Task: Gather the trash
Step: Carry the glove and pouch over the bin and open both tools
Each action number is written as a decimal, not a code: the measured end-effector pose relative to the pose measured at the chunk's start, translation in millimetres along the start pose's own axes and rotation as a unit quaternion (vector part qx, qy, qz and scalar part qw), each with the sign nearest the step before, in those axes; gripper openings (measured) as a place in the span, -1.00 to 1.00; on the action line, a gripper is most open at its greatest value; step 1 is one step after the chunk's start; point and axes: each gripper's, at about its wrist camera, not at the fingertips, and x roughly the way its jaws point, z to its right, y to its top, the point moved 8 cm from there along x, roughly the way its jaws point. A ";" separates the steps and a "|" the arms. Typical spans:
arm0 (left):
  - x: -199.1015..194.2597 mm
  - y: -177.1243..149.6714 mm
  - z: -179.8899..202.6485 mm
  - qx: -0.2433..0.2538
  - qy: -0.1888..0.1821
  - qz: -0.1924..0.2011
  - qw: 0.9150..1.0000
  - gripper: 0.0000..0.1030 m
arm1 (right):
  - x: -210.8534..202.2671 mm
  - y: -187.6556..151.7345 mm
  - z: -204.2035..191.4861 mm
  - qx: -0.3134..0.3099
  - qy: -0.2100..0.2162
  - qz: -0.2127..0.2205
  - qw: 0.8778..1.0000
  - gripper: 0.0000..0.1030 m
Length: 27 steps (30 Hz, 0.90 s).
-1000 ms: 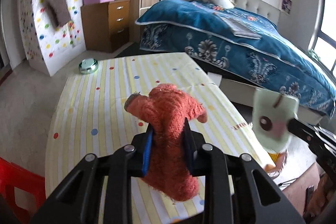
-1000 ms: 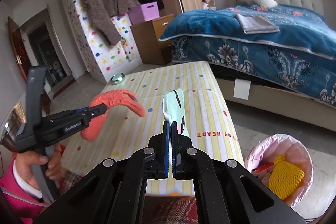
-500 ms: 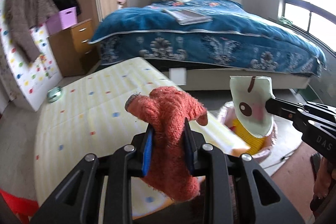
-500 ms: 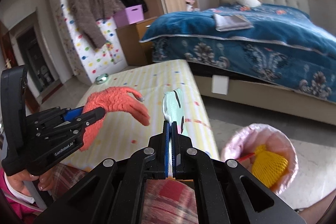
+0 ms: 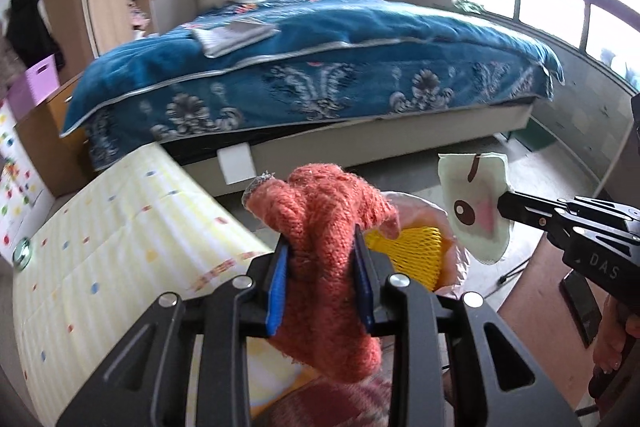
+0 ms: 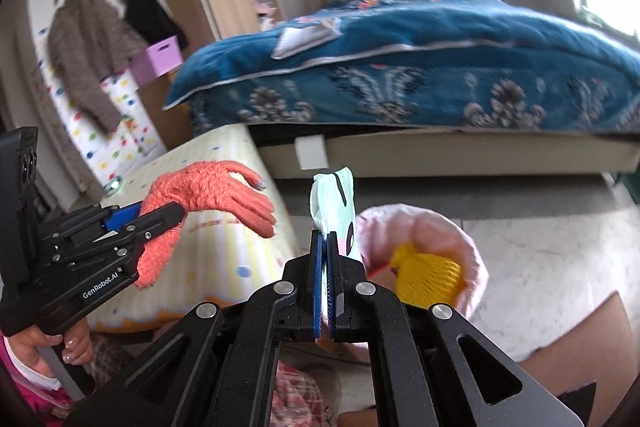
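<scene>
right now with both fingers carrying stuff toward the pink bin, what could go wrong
1. The left gripper is opening while the orange glove sits beside the pink bin, not clearly over it, so it may drop outside.
2. The right gripper pinches only the edge of the pale green sock; it could slip early.
3. The yellow mesh already fills much of the bin.

glove (image 5: pixel 324 247): fuzzy orange knit | sock (image 6: pixel 334 205): smooth cloth | bin liner (image 6: pixel 472 255): thin pink plastic

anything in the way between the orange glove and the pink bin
Nothing visible. The glove hangs between the pads of the left hand-held gripper, whose jaws are opening, with the bin just past it. The bin's mouth is open, with a yellow net inside. The pale sock is off to the side, not between them.
</scene>
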 end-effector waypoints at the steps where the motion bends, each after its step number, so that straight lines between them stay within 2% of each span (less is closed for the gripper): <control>1: 3.2 1.1 3.0 0.003 -0.003 -0.002 1.000 -0.45 | 1.3 -0.3 11.0 0.010 -0.001 -0.002 1.000 -0.97; 11: 48.2 23.5 30.9 0.020 -0.026 -0.019 0.999 -0.40 | 25.5 10.8 61.0 0.038 -0.005 -0.003 0.999 -0.97; 12: 51.6 25.3 32.1 0.019 -0.027 -0.020 0.999 -0.33 | 26.8 11.4 59.5 0.039 -0.006 -0.003 0.999 -0.97; 14: 59.4 28.4 32.0 0.011 -0.025 -0.024 0.999 0.06 | 33.2 14.0 63.7 0.043 -0.007 -0.004 0.999 -0.96; 15: 61.8 29.5 31.9 0.007 -0.023 -0.025 0.999 0.45 | 35.1 14.7 64.3 0.045 -0.008 -0.006 0.999 -0.90; 16: 63.3 30.7 29.8 0.002 -0.017 -0.022 1.000 0.57 | 38.8 15.0 66.9 0.046 -0.013 -0.011 0.999 -0.87; 17: 63.6 31.3 29.1 0.000 -0.016 -0.021 1.000 0.57 | 40.7 14.7 69.0 0.048 -0.018 -0.016 0.999 -0.84; 19: 64.4 29.4 26.2 -0.003 -0.015 -0.026 1.000 0.58 | 38.1 14.8 73.3 0.055 -0.025 -0.011 0.998 -0.67; 21: 62.4 25.2 17.0 -0.013 -0.007 -0.030 0.999 0.59 | 35.2 13.7 71.7 0.058 -0.025 -0.010 0.998 -0.41; 23: 58.1 22.1 7.7 -0.027 -0.003 -0.033 0.999 0.62 | 31.7 11.1 74.0 0.062 -0.027 -0.010 0.998 -0.29; 25: 49.6 18.7 -3.0 -0.042 0.004 -0.030 0.999 0.71 | 30.0 10.1 74.7 0.063 -0.027 -0.012 0.998 -0.04; 27: 40.4 14.8 -14.5 -0.057 0.014 -0.031 0.998 0.76 | 26.3 9.4 72.5 0.060 -0.031 -0.011 0.998 0.31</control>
